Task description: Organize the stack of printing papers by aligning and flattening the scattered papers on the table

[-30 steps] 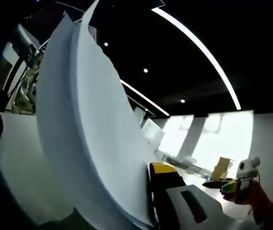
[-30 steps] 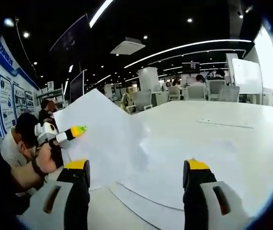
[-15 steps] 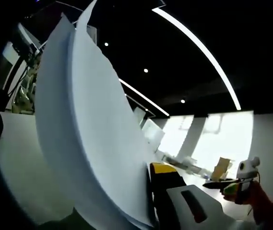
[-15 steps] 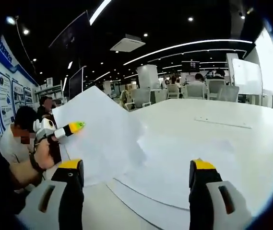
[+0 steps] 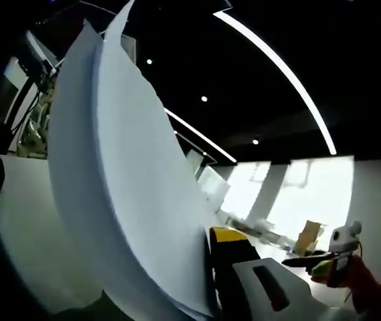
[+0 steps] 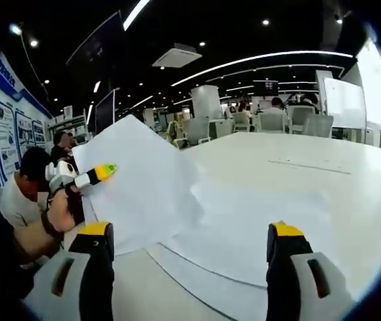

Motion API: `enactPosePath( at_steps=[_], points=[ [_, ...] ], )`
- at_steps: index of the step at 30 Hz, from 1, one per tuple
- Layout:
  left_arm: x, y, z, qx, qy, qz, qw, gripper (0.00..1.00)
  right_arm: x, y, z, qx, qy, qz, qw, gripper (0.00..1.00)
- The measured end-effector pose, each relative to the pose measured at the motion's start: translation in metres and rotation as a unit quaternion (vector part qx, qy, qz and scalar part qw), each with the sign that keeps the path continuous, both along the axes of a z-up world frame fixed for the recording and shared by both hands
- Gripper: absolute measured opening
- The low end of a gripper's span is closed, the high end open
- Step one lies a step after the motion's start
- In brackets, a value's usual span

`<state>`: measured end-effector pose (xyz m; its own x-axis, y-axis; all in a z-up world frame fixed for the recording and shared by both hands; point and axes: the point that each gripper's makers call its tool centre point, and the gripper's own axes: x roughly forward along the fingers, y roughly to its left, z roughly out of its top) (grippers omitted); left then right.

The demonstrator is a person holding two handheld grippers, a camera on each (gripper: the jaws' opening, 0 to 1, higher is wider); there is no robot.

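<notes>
Curving up across the left gripper view, a sheaf of papers (image 5: 130,200) rises from the bottom edge toward the dark ceiling, its sheets fanned apart at the top. The left gripper (image 5: 210,281) pinches this sheaf: one yellow-tipped jaw presses against its right face, while the other jaw is hidden behind the paper. At the lower right, a hand (image 5: 361,291) holds the right gripper (image 5: 311,262) above the white table (image 5: 23,221).

Turning to the right gripper view, the right gripper's two yellow-tipped jaws stand wide apart, holding nothing. Between and beyond them more sheets (image 6: 257,227) lie flat on the table, overlapping untidily. At left, the left gripper (image 6: 100,174) lifts the sheaf's edge off the table, so it slopes upward.
</notes>
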<state>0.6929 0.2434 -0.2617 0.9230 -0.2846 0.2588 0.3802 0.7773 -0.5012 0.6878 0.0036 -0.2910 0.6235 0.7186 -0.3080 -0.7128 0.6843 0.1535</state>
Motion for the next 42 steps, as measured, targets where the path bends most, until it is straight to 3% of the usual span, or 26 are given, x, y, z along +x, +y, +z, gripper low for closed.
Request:
enactPosePath(
  at_steps=[19,42],
  points=[
    [0.0,-0.001,0.0,-0.001,0.0,0.0,1.0,0.09,0.002,-0.007,0.002,0.015,0.001,-0.015,0.9998,0.9],
    [-0.001,0.0,0.0,-0.006,0.0,-0.003,1.0,0.09,0.023,-0.034,-0.022,-0.047,-0.006,-0.08,0.9956,0.9]
  ],
)
